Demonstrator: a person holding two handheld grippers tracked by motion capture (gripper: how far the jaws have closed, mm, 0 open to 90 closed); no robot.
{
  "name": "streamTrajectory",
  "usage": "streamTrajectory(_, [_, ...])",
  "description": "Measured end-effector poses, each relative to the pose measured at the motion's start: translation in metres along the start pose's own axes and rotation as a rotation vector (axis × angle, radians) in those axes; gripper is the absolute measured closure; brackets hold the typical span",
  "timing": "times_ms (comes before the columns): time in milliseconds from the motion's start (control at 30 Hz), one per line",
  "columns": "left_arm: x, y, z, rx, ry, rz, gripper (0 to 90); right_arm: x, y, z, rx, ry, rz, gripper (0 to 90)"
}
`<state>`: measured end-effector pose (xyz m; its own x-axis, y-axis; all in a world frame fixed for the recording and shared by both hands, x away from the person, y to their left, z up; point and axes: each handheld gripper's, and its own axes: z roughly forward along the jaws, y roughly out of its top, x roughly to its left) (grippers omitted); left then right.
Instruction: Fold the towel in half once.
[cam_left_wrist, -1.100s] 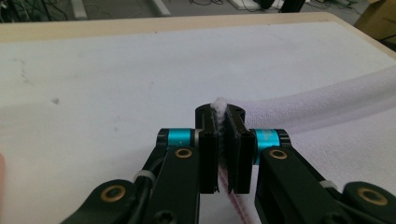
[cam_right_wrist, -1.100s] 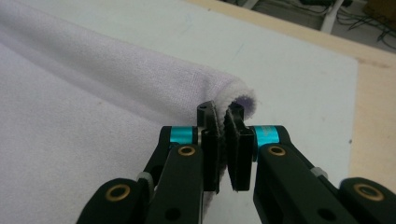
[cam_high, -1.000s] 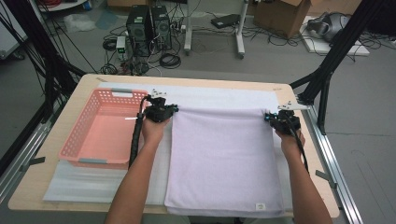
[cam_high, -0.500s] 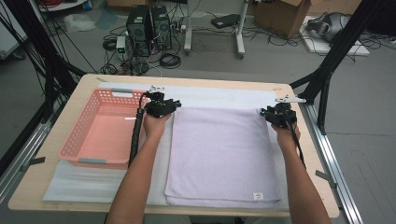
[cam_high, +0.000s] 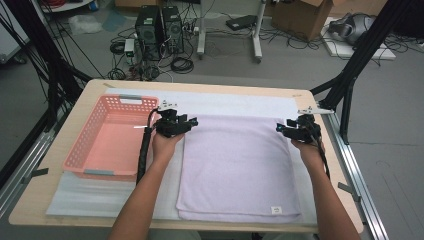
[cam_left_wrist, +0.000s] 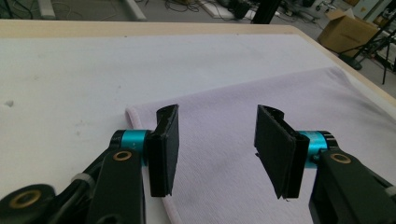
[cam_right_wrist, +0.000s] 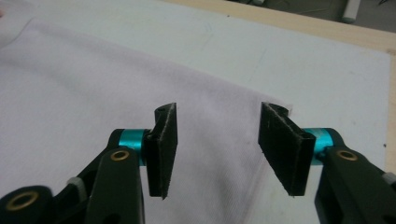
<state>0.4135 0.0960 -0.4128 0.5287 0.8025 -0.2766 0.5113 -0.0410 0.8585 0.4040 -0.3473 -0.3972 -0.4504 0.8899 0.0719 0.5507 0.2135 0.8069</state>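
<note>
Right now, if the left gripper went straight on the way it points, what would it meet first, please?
Probably the towel: the left gripper, jaws open and empty, tilts down over its near corner. If it cleared the cloth, the white mat comes next; depth is hard to judge.

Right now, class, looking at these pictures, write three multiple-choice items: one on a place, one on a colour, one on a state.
1. Where is the pink plastic mesh basket?
A. left of the lilac folded terry towel
B. on the towel
C. on the floor

2. What colour is the small label at the towel's near corner?
A. red
B. white
C. black

3. How do the left gripper and right gripper stand?
A. shut on the towel
B. open above the towel's far corners
C. holding the basket

Key: 1 A, high view shows the basket beside the towel; 2 B, the label is white; 3 B, jaws apart, just opened, nothing pinched.
</note>
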Motion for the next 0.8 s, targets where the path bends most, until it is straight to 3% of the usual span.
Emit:
streamTrajectory(167, [-0.014, -0.015, -0.020, -0.063, 0.000, 0.034, 48.1, 0.011, -0.017, -0.017, 0.025, 0.009, -0.026, 40.6])
streamTrajectory(200, [-0.017, -0.017, -0.023, -0.045, -0.003, 0.037, 47.4, 0.014, -0.021, -0.021, 0.033, 0.011, -0.030, 40.5])
streamTrajectory(300, [-0.026, -0.028, -0.036, -0.077, -0.010, 0.056, 44.7, 0.020, -0.037, -0.034, 0.035, 0.025, -0.037, 39.1])
streamTrajectory(533, [-0.041, -0.058, -0.066, -0.088, -0.043, 0.075, 38.6, 0.033, -0.074, -0.064, -0.006, 0.079, -0.047, 27.3])
streamTrajectory(633, [-0.043, -0.071, -0.080, -0.086, -0.060, 0.060, 37.7, 0.039, -0.087, -0.076, -0.004, 0.082, -0.046, 25.8])
streamTrajectory(800, [-0.048, -0.092, -0.101, -0.082, -0.067, 0.072, 40.7, 0.053, -0.104, -0.094, -0.024, 0.068, -0.048, 25.9])
